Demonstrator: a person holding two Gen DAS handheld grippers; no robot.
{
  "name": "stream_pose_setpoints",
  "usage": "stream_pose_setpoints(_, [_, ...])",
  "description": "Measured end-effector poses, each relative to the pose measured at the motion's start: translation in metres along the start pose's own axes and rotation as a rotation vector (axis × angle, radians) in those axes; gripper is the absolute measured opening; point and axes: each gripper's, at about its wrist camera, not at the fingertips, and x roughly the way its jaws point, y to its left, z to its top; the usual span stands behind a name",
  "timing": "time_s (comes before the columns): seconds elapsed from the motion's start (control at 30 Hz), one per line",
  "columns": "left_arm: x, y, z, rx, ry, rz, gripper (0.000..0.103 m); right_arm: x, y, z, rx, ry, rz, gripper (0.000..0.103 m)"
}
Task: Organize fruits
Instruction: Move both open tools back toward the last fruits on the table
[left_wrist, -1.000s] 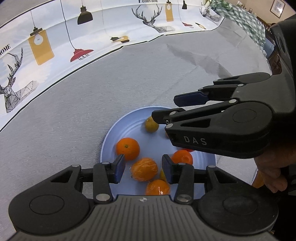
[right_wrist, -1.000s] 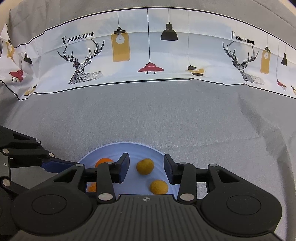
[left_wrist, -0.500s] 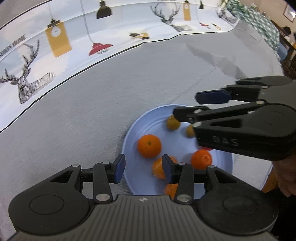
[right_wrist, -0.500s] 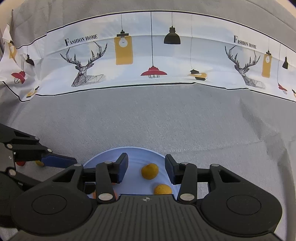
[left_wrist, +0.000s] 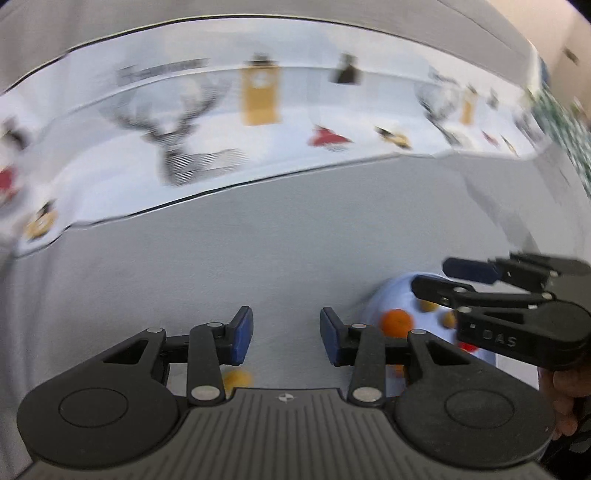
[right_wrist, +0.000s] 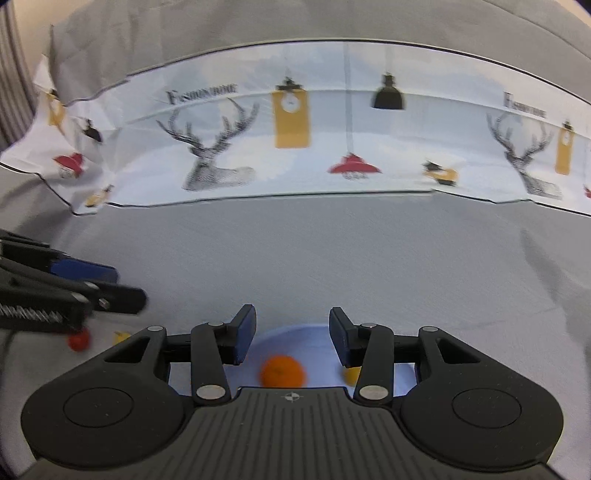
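A pale blue plate (left_wrist: 391, 299) holds oranges (left_wrist: 397, 322) and small yellow fruits (left_wrist: 430, 305); it also shows in the right wrist view (right_wrist: 291, 334) with an orange (right_wrist: 282, 371) and a yellow fruit (right_wrist: 349, 374). My left gripper (left_wrist: 286, 334) is open and empty over grey cloth, left of the plate. A yellow fruit (left_wrist: 236, 378) lies on the cloth under it. My right gripper (right_wrist: 291, 338) is open and empty above the plate. A small red fruit (right_wrist: 78, 339) and a yellow fruit (right_wrist: 121, 336) lie on the cloth to the left.
Grey cloth (right_wrist: 332, 258) covers the table. A white printed cloth with deer and lamps (right_wrist: 295, 140) runs along the back. The right gripper (left_wrist: 517, 314) reaches over the plate in the left wrist view; the left gripper (right_wrist: 55, 291) shows at the left edge of the right wrist view.
My left gripper has swung left off the plate onto the grey cloth, with motion blur. My right gripper has pulled back a little over the plate. Both stay open.
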Motion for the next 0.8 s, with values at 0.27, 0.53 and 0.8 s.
stream_pose_setpoints(0.27, [-0.018,0.071,-0.038,-0.221,0.038,0.121,0.044,0.010,0.059,0.014,-0.048,0.009,0.135,0.041])
stream_pose_setpoints(0.53, [0.011,0.106,-0.049,-0.368,0.107,0.073,0.044,0.048,0.116,0.003,-0.101,0.090,0.195,0.038])
stream_pose_setpoints(0.8, [0.030,0.109,-0.053,-0.346,0.170,0.103,0.040,0.082,0.139,-0.010,-0.158,0.179,0.176,0.037])
